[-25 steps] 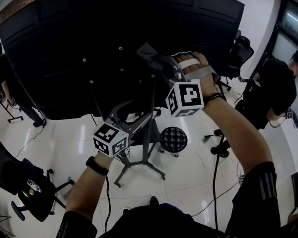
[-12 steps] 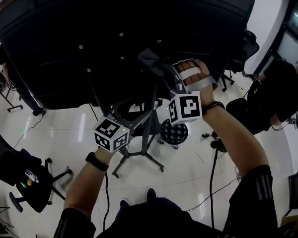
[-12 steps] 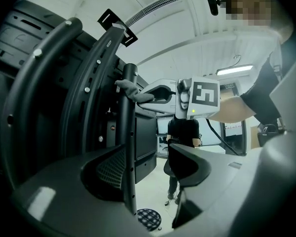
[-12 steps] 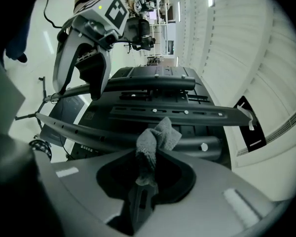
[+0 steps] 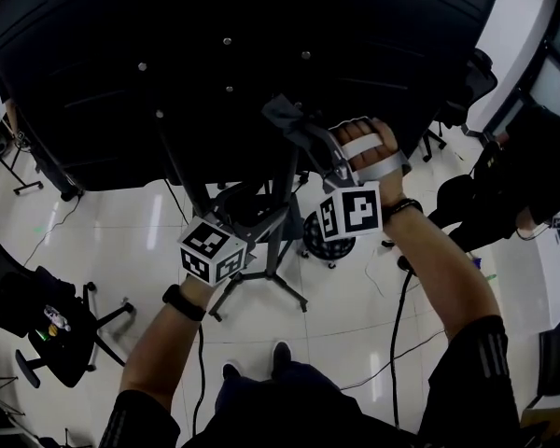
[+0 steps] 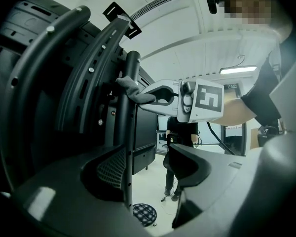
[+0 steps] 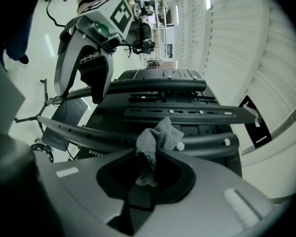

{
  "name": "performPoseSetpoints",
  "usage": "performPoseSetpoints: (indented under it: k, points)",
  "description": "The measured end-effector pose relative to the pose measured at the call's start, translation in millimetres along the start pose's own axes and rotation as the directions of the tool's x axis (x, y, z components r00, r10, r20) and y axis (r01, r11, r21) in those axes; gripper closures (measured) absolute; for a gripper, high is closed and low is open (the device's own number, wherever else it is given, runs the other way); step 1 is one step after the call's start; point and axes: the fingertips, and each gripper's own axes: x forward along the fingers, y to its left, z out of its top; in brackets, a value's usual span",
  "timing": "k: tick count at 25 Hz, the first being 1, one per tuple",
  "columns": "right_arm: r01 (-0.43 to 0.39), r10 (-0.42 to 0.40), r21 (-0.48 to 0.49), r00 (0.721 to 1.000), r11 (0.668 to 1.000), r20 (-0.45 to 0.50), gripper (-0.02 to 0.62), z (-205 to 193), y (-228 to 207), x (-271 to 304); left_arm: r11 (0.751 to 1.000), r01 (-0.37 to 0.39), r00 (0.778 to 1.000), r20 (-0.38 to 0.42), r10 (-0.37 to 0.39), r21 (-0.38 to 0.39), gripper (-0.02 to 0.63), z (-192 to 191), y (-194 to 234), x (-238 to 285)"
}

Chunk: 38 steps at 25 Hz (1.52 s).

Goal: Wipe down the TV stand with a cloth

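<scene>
The black TV (image 5: 215, 26) fills the top of the head view, seen from its back on a grey wheeled stand (image 5: 273, 250). My right gripper (image 5: 297, 129) is shut on a grey cloth (image 5: 280, 115) and presses it against the stand's upper bracket. In the right gripper view the cloth (image 7: 155, 139) bunches out of the jaws of the right gripper (image 7: 148, 169) onto a curved bar (image 7: 197, 143). My left gripper (image 5: 235, 208) is lower, at the stand's pole. In the left gripper view its jaws (image 6: 148, 167) stand open, with the pole (image 6: 128, 132) close by the left pad.
A black office chair (image 5: 47, 334) stands at the left on the glossy white floor. A round patterned stool (image 5: 325, 243) sits behind the stand's legs. A person in dark clothes (image 5: 532, 157) is at the right. Cables (image 5: 397, 325) trail across the floor.
The head view has closed in on the TV and tilted down. Both grippers stay on the stand; the right one with the cloth has slid slightly down the bracket.
</scene>
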Motion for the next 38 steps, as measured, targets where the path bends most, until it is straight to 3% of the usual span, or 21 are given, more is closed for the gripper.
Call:
performPoseSetpoints:
  k: [13,26,38]
  points:
    - [-0.166,0.166,-0.004,0.985,0.986,0.039,0.534,10,117,12,0.997,-0.041,0.997,-0.062,0.037,-0.062,0.311,-64,17,5]
    - [-0.314,0.310,0.079,0.949,0.946,0.060,0.534,23,241,23,0.977,-0.092,0.985,-0.160,0.061,-0.195,0.311,-173,31,-3]
    - [-0.411,0.404,0.188,0.912,0.892,0.075,0.537,26,371,41,0.962,-0.116,0.968,-0.245,0.054,-0.249,0.311,-287,57,8]
